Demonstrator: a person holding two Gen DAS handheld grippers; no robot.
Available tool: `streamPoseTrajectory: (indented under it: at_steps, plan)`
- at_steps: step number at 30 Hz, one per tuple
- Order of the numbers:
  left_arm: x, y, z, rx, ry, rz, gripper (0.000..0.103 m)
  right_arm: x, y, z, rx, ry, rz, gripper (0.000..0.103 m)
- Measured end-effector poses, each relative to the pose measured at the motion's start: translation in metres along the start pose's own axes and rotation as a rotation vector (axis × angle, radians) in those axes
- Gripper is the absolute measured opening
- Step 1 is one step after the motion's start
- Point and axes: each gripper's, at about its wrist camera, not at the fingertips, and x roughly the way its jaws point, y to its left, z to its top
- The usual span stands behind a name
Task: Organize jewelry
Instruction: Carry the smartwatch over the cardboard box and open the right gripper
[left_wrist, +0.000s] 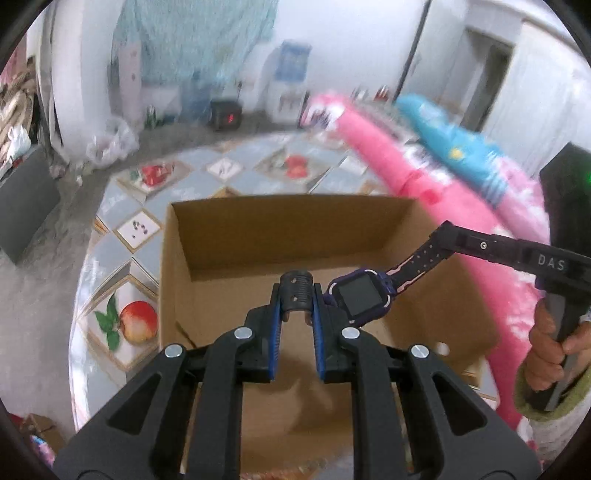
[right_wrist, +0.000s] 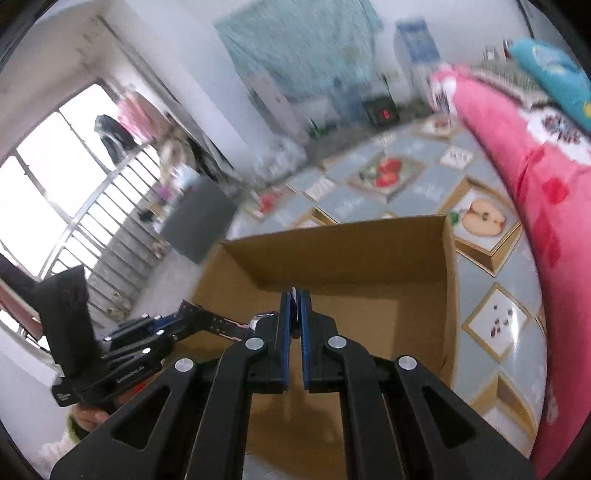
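Both claws are held over an open cardboard box (left_wrist: 295, 229) that sits on a counter (left_wrist: 122, 258) covered with a fruit-patterned cloth.

The left claw (left_wrist: 297, 306) points forward and down into the box, its blue-padded fingers (left_wrist: 275, 314) closed most of the way onto one end of the strap of a purple and black watch (left_wrist: 356, 295). The watch face lies just to the right of this claw's tips, above the box floor.

The right claw (right_wrist: 294, 306) reaches in from the right; in the left wrist view its tips (left_wrist: 448, 234) pinch the other strap end, which runs up and to the right from the watch face. In its own view the pads are nearly together with a thin strip of strap between them. The person's right hand (left_wrist: 550, 350) grips that claw's handle. The watch hangs stretched between the two claws, inside the box opening.

A pink blanket (left_wrist: 443, 192) lies beside the box on the right.
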Motion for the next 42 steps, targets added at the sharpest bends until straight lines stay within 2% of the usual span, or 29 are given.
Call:
streamPoseTrajectory:
  at_steps: [3, 6, 9, 11, 12, 15, 16, 21, 25, 27, 29, 32, 34, 38, 39, 41, 42]
  plan:
    - [0.045, 0.015, 0.023, -0.021, 0.117, 0.02, 0.014, 0.034, -0.009, 0.018, 0.015, 0.067, -0.06, 0.005]
    - [0.072, 0.014, 0.041, 0.017, 0.171, 0.087, 0.015, 0.061, -0.014, 0.033, -0.001, 0.099, -0.127, 0.005]
    - [0.09, 0.013, 0.051, 0.045, 0.213, 0.147, 0.025, 0.083, -0.022, 0.039, -0.006, 0.151, -0.188, 0.008]
    - [0.1, 0.012, 0.054, 0.052, 0.241, 0.185, 0.037, 0.089, -0.024, 0.04, -0.022, 0.174, -0.231, 0.009]
    - [0.101, 0.013, 0.053, 0.049, 0.247, 0.2, 0.038, 0.09, -0.025, 0.04, -0.02, 0.179, -0.241, 0.01]
    - [0.095, 0.017, 0.052, 0.021, 0.223, 0.168, 0.039, 0.086, -0.025, 0.04, -0.033, 0.165, -0.246, 0.027]
    - [0.092, 0.019, 0.052, 0.016, 0.209, 0.171, 0.044, 0.085, -0.023, 0.04, -0.043, 0.153, -0.255, 0.03]
    - [0.066, 0.026, 0.051, -0.011, 0.135, 0.175, 0.052, 0.067, -0.01, 0.04, -0.106, 0.093, -0.272, 0.03]
    - [0.024, 0.029, 0.043, -0.022, 0.031, 0.166, 0.064, 0.03, -0.001, 0.034, -0.122, 0.014, -0.225, 0.03]
    - [-0.008, 0.031, 0.032, -0.027, -0.042, 0.157, 0.07, 0.004, 0.006, 0.026, -0.138, -0.04, -0.196, 0.03]
    - [-0.04, 0.033, 0.015, -0.036, -0.112, 0.149, 0.081, -0.03, 0.014, 0.012, -0.161, -0.105, -0.156, 0.03]
    - [-0.078, 0.039, -0.013, -0.061, -0.185, 0.143, 0.087, -0.076, 0.024, -0.018, -0.213, -0.183, -0.109, 0.031]
    - [-0.098, 0.043, -0.041, -0.086, -0.206, 0.151, 0.089, -0.095, 0.027, -0.038, -0.235, -0.209, -0.092, 0.037]
    - [-0.105, 0.045, -0.092, -0.122, -0.184, 0.207, 0.09, -0.115, 0.026, -0.092, -0.213, -0.211, -0.065, 0.044]
    - [-0.101, 0.043, -0.106, -0.126, -0.162, 0.225, 0.09, -0.113, 0.025, -0.104, -0.2, -0.2, -0.065, 0.045]
    - [-0.082, 0.036, -0.128, -0.11, -0.092, 0.256, 0.09, -0.103, 0.022, -0.134, -0.167, -0.164, -0.095, 0.055]
    - [-0.072, 0.031, -0.135, -0.097, -0.064, 0.271, 0.09, -0.098, 0.02, -0.144, -0.155, -0.15, -0.108, 0.056]
